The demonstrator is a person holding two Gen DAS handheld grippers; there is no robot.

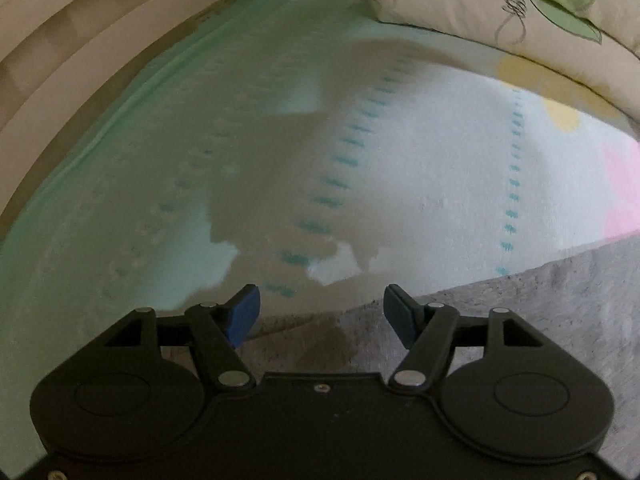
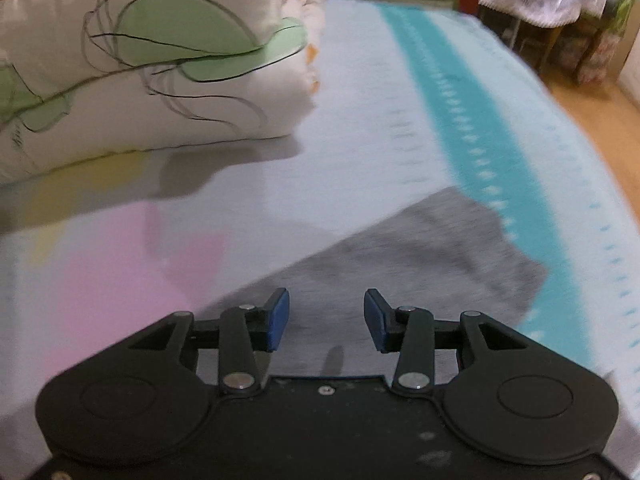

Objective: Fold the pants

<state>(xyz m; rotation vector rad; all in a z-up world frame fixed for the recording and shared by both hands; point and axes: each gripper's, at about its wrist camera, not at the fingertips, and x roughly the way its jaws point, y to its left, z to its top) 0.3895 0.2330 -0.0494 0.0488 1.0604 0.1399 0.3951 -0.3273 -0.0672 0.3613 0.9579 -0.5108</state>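
Note:
Grey pants (image 1: 520,304) lie flat on the bed's patterned sheet (image 1: 420,152), filling the lower right of the left wrist view. My left gripper (image 1: 322,304) hovers over their upper edge, open, nothing between its blue pads (image 1: 244,316). In the right wrist view the grey pants (image 2: 420,256) stretch ahead to an angled end near a teal stripe (image 2: 480,140). My right gripper (image 2: 326,312) hangs above them, open and holding nothing.
A folded white duvet with green leaf print (image 2: 140,72) lies on the bed at the left, and the same duvet (image 1: 500,4) shows at the top right of the left view. A beige wall (image 1: 60,60) borders the bed. Wooden floor (image 2: 600,128) and furniture (image 2: 560,0) lie beyond the bed's right edge.

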